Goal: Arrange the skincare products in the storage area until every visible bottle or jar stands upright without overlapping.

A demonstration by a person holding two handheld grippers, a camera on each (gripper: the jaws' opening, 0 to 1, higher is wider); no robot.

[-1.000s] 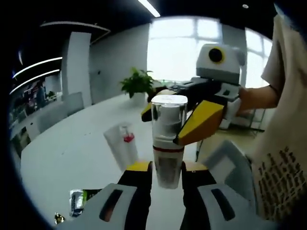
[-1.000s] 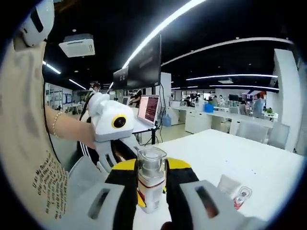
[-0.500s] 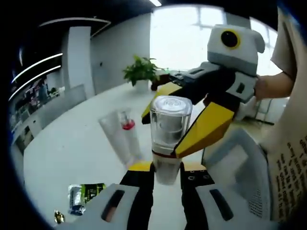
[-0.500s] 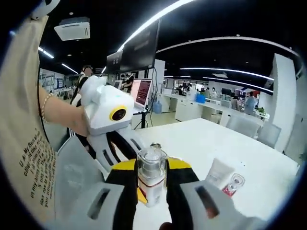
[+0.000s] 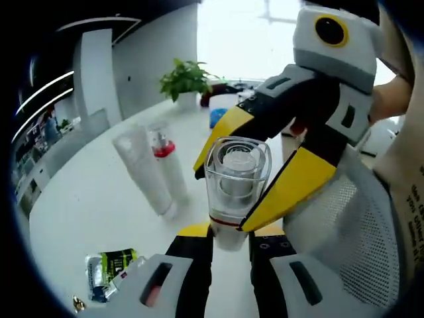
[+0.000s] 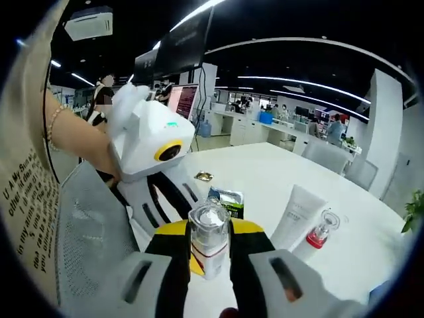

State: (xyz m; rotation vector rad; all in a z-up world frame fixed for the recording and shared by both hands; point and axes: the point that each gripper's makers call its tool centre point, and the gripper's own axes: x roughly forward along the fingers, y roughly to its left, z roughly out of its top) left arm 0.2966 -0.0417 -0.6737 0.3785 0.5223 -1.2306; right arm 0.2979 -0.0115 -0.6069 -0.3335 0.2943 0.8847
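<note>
1. Holding one clear-capped pump bottle (image 5: 236, 189) between them, both grippers clamp it at once: the left gripper (image 5: 229, 233) pinches its lower body, and the right gripper (image 5: 265, 169), reaching in from the right of the left gripper view, closes its yellow-tipped jaws on the bottle's cap and shoulder.
2. In the right gripper view the same bottle (image 6: 208, 238) stands upright between the right gripper (image 6: 209, 248) and its own jaws, with the left gripper (image 6: 156, 172) coming in from the left just behind it.
3. Beyond the bottle, on the white bench (image 5: 79, 212), lie a white tube (image 5: 142, 169) and, just beside it, a small bottle with a red collar (image 5: 165, 165); both appear to lie on their sides.
4. Nearer the left gripper, to its left, sits a green and black sachet (image 5: 109, 268).
5. Close beside the grippers stands a grey mesh chair back (image 5: 361, 225); a potted plant (image 5: 184, 79) stands far across the bench.
6. Compared with a second ago, both cameras look more steeply down at the bench, the tube and sachet fill more of each view, and the two-gripper hold on the bottle is unchanged.
</note>
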